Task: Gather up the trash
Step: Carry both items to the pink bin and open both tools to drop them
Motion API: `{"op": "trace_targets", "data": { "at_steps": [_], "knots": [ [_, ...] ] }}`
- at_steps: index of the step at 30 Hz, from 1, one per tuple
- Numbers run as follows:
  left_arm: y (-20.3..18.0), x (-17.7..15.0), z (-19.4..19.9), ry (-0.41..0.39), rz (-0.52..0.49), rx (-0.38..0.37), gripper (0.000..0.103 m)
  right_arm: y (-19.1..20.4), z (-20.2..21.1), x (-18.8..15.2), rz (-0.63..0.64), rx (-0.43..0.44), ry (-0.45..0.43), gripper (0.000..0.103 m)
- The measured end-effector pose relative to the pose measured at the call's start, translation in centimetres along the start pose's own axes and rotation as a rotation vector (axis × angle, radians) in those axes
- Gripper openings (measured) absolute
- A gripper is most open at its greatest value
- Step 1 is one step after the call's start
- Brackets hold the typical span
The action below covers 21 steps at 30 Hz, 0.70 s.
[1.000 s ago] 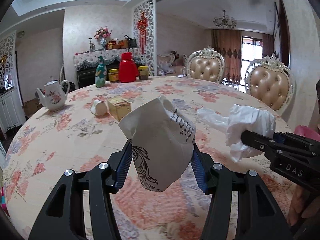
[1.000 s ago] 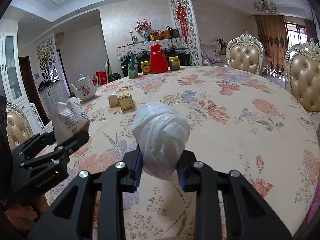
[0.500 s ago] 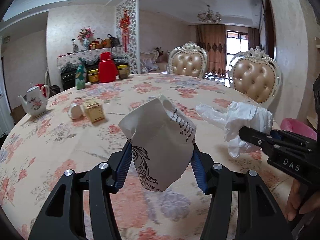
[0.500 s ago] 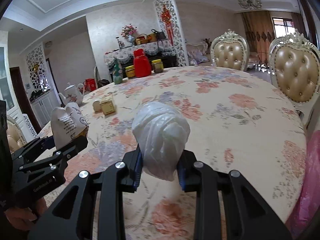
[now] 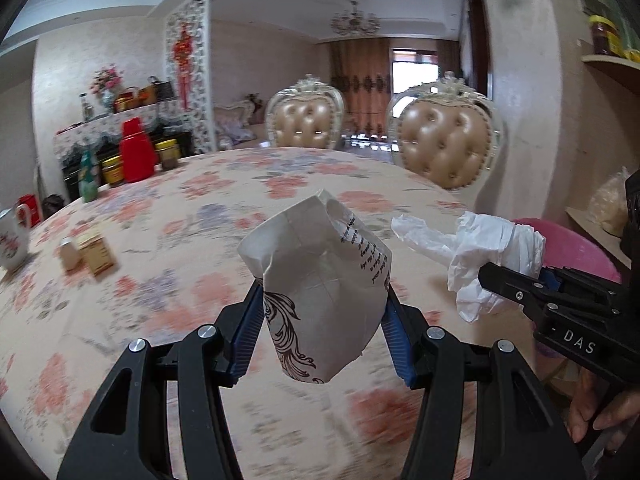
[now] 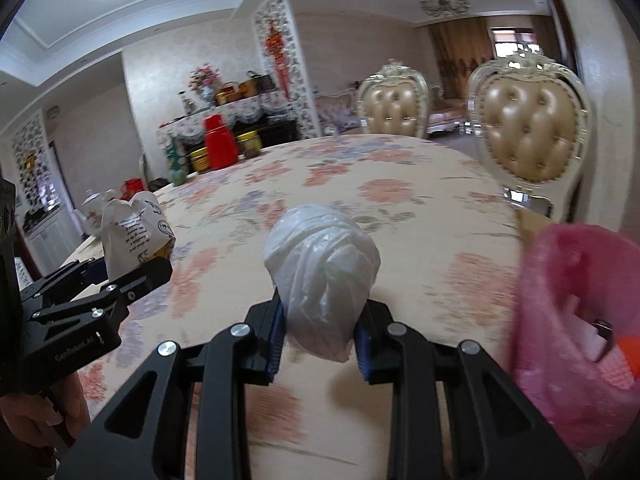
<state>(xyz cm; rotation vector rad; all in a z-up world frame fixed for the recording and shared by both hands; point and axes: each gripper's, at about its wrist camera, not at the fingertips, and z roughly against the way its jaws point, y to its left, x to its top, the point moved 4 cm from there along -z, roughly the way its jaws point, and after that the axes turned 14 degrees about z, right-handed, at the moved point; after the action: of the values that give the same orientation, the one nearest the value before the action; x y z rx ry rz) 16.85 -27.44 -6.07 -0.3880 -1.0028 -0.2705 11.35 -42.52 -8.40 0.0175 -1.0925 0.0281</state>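
My left gripper (image 5: 322, 340) is shut on a crumpled white paper bag (image 5: 320, 280) with black print, held above the floral table (image 5: 180, 240). My right gripper (image 6: 320, 340) is shut on a balled white plastic bag (image 6: 320, 272). The right gripper and its plastic bag (image 5: 488, 252) show at the right of the left wrist view. The left gripper and paper bag (image 6: 132, 232) show at the left of the right wrist view. A pink-lined trash bin (image 6: 576, 320) stands at the table's right edge, close to the right gripper; it also shows in the left wrist view (image 5: 576, 252).
A small yellow box (image 5: 96, 254) and a small jar lie at the table's left. A red thermos (image 5: 136, 156), jars and a green bottle stand at the far edge. Two padded chairs (image 5: 444, 144) stand behind the table. A shelf (image 5: 608, 68) is on the right wall.
Both grippers have swung to the right with their trash still held. The pink bin has come into view at the right, much nearer in the right wrist view.
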Motion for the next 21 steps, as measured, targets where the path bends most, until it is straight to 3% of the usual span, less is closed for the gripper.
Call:
{"op": "trace_targets", "data": {
  "at_steps": [11, 21],
  "knots": [
    [-9.9, -0.2, -3.2, 0.033, -0.116, -0.184, 0.053, -7.1, 5.7, -1.9, -0.070, -0.170, -0.055, 0.029],
    [-20.2, -0.3, -6.2, 0.090, -0.206, -0.384, 0.053, -15.6, 11.0, -5.2, -0.160, -0.403, -0.042, 0.030]
  ]
}}
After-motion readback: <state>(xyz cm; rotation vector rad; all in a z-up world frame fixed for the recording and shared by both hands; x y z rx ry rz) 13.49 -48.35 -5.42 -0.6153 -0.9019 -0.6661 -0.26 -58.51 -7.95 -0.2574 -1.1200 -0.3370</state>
